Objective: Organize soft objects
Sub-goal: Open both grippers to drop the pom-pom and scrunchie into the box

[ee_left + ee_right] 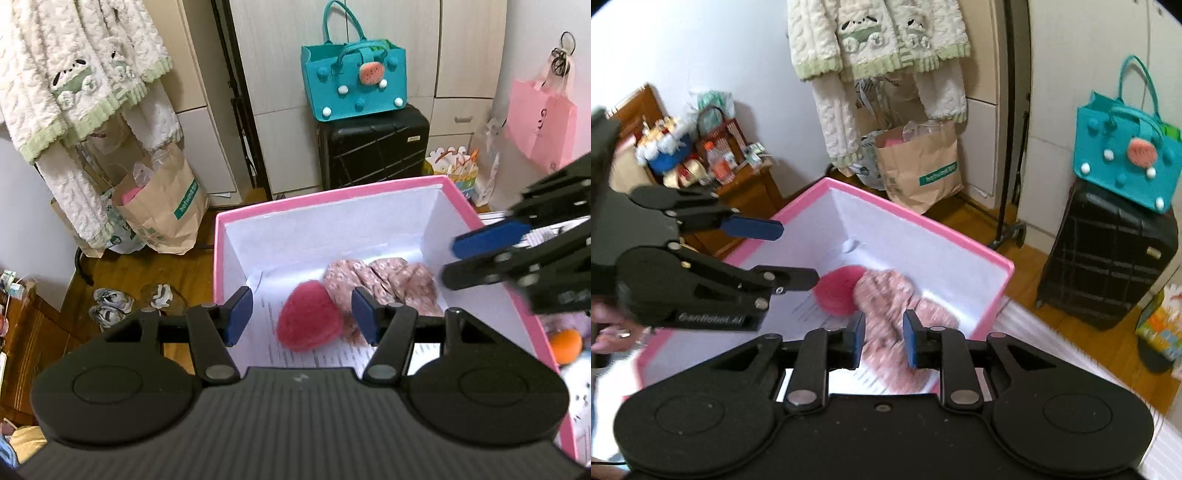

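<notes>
A pink box point(332, 195) with white inner walls stands open below both grippers. On its floor lie a red strawberry-shaped plush point(308, 321) and, to its right, a pink floral cloth point(384, 284) in folds. My left gripper point(302, 315) hangs open above the plush without touching it. From the right, my right gripper point(450, 261) reaches over the box with nothing between its fingers. In the right wrist view the right gripper point(884, 339) stands slightly open above the floral cloth point(886, 295), pads clear of it. The left gripper point(798, 254) is open over the plush point(836, 291).
A teal handbag point(354, 85) sits on a black suitcase point(373, 151) behind the box. A brown paper bag point(166, 210) and a hanging fleecy garment point(74, 74) stand to the left. An orange toy point(565, 343) lies right of the box. A hand point(609, 332) shows at the left edge.
</notes>
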### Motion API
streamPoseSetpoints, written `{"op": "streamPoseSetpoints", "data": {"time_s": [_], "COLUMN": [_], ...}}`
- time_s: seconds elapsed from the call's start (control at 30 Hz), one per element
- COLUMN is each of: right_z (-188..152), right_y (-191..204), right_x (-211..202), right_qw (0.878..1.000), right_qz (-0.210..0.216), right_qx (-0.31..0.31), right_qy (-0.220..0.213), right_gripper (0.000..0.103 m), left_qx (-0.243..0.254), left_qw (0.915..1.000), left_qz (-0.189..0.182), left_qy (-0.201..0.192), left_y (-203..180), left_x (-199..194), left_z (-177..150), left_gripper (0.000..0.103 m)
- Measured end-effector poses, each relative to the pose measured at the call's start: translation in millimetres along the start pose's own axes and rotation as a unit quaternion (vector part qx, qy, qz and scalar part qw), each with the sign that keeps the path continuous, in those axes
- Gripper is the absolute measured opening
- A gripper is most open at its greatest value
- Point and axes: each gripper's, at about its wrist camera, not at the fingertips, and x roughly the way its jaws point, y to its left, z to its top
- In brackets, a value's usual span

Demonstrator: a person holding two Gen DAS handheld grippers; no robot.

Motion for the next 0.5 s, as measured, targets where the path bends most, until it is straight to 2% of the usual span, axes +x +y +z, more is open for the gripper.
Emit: {"op": "streamPoseSetpoints", "data": {"time_s": [0.13, 0.23, 0.37, 0.5], "right_z": [-16, -27, -40, -54], "right_y": [1, 5, 13, 21], "right_x": [-36, -56, -80, -106], "right_qw": [0.999, 0.998, 0.998, 0.998], "right_qz": [0.025, 0.038, 0.043, 0.030], "right_qx": [0.032, 0.046, 0.050, 0.041], "right_qy": [-0.008, -0.014, -0.024, -0.045], "right_gripper": [0.028, 0.030, 0.032, 0.036], "left_qx": [0.005, 0.000, -0.014, -0.009], "left_qw": [0.9999, 0.9997, 0.9987, 0.9983], "left_qz": [-0.002, -0.021, -0.048, -0.046], "left_qy": [-0.014, -0.013, -0.015, -0.034], "left_y": [-3, -4, -3, -10], "left_x": [-26, -45, -72, -101], "left_z": [-10, -15, -19, -26], "left_gripper": [0.058, 0.058, 0.059, 0.063]}}
